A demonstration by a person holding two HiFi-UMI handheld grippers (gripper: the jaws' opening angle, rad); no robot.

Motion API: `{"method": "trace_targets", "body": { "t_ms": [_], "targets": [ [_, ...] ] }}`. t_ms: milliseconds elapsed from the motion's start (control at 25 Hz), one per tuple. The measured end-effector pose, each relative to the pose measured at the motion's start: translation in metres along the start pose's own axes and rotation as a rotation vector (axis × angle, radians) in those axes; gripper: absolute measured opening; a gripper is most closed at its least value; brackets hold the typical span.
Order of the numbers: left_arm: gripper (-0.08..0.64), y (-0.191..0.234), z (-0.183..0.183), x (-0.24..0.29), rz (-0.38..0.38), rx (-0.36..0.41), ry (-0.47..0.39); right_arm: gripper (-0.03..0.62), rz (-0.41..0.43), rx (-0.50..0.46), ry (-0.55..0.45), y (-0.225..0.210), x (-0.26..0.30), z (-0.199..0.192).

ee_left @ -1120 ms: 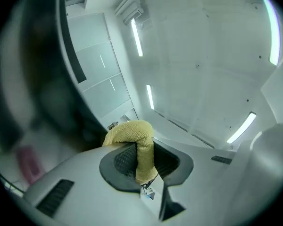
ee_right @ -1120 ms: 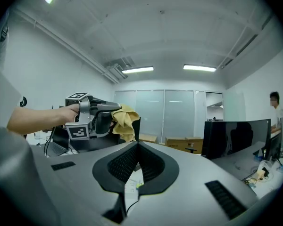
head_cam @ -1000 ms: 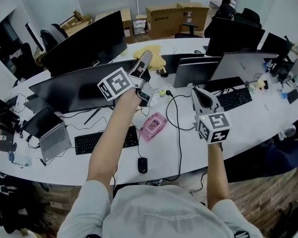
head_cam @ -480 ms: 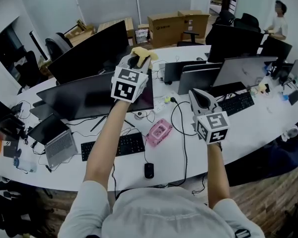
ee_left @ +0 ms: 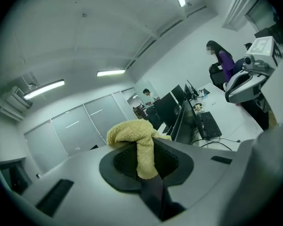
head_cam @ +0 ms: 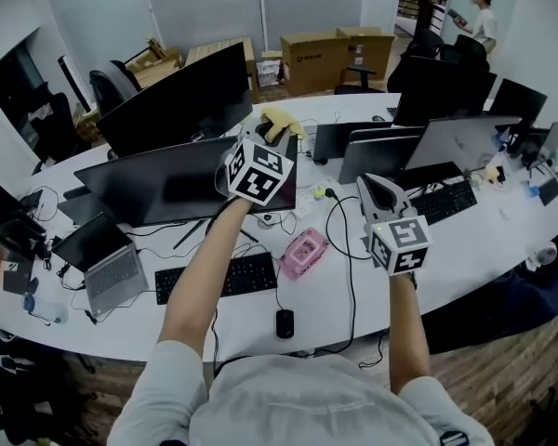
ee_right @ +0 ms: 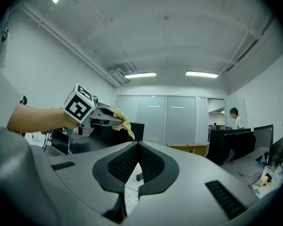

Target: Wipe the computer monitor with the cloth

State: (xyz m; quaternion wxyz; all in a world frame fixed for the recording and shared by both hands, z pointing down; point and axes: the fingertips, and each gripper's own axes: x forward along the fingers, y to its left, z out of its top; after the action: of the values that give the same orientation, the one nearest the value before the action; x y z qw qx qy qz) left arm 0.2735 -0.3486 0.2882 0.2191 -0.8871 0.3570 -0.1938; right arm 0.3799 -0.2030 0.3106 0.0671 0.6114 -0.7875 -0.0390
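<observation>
The left tool point(head_cam: 272, 134) is clamped on a crumpled yellow terry cloth point(head_cam: 282, 119), held up by the upper right corner of the wide black curved monitor point(head_cam: 158, 182). The right tool point(head_cam: 373, 186), jaws pressed together on nothing, hangs above the white worktop point(head_cam: 316, 293).

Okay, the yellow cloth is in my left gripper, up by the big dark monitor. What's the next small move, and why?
Probably lower the left gripper until the yellow cloth presses against the wide monitor near its top right corner. The jaws are shut on the cloth, but it sits above the monitor's top edge, seemingly off the screen.
</observation>
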Motion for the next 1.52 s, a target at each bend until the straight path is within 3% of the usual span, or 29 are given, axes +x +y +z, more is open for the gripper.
{"method": "trace_targets", "body": {
  "t_ms": [200,600,1120,1520],
  "targets": [
    [0.072,0.012,-0.012,-0.012,0.008,0.028,0.001,0.025,0.000,-0.013,-0.003,0.017,0.011,0.007],
    [0.072,0.046,-0.041,-0.046,-0.010,-0.002,-0.015,0.025,0.035,-0.040,0.000,0.083,0.052,0.024],
    [0.072,0.115,-0.100,-0.109,-0.011,-0.091,-0.025,0.025,0.120,-0.073,0.000,0.189,0.113,0.039],
    [0.072,0.181,-0.151,-0.166,0.032,-0.150,-0.012,0.025,0.165,-0.087,0.001,0.270,0.145,0.050]
  ]
}}
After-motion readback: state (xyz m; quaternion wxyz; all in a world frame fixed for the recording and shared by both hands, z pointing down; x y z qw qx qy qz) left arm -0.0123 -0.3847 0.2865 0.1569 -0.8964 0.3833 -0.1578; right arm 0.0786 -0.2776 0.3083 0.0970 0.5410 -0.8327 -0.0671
